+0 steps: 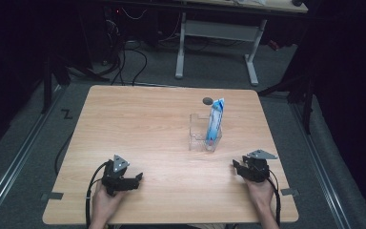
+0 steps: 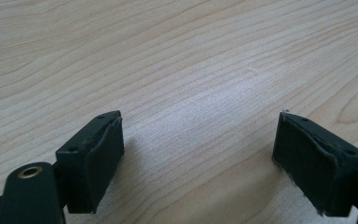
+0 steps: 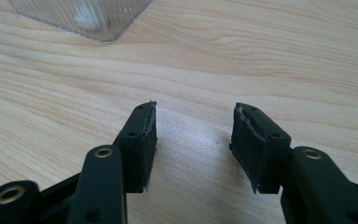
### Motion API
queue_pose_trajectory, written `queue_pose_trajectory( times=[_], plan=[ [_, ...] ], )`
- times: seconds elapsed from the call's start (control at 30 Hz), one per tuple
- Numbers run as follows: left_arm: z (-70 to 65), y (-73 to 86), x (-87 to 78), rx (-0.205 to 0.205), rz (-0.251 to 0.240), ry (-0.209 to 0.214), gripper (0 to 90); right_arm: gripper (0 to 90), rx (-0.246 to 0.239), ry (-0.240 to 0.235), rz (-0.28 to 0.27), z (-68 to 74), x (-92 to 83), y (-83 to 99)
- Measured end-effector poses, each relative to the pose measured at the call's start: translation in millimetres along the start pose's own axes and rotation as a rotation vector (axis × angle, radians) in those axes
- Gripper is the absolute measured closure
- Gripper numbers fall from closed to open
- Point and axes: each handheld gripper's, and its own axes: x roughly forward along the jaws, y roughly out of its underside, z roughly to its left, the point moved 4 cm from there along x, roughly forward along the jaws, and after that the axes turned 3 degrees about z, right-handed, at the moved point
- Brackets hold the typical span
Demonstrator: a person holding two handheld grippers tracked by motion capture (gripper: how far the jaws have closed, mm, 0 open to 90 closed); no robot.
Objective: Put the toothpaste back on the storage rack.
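A clear, square-cornered plastic container [image 1: 199,133] is standing right of centre in the high view, on the light wooden table [image 1: 138,124]. A blue-and-white tube-shaped packet [image 1: 214,121] is standing upright inside it, leaning against the container's right-hand wall and sticking out well above the rim. A small dark round disc [image 1: 208,100] is lying on the table just above the container in the frame, apart from it.

The left gripper [image 1: 132,180] is resting at the lower left of the high view, held in a hand [image 1: 106,202]; in the left gripper view its jaws are standing wide apart with only bare wood between them [image 2: 200,140]. The right gripper [image 1: 237,168] is sitting at the lower right, well apart from the container. In the right gripper view its jaws are standing apart with nothing between them [image 3: 193,140], and a corner of the clear container [image 3: 81,16] is showing at the upper left of the frame.
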Motion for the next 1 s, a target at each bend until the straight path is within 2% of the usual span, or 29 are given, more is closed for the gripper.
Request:
queue_pose_trajectory(
  times=[0.3,0.6,1.0],
  plan=[
    [0.0,0.0,-0.1,0.001,0.001,0.000,16.5,48.4,-0.014,0.009,0.001,1.9,2.2,0.8],
    [-0.1,0.1,0.0,-0.001,0.000,0.000,16.5,41.0,-0.019,-0.001,0.009,2.5,2.1,1.5],
    [-0.1,0.1,-0.1,0.000,0.000,0.000,16.5,39.5,-0.018,-0.001,0.010,2.7,2.0,1.8]
  ],
)
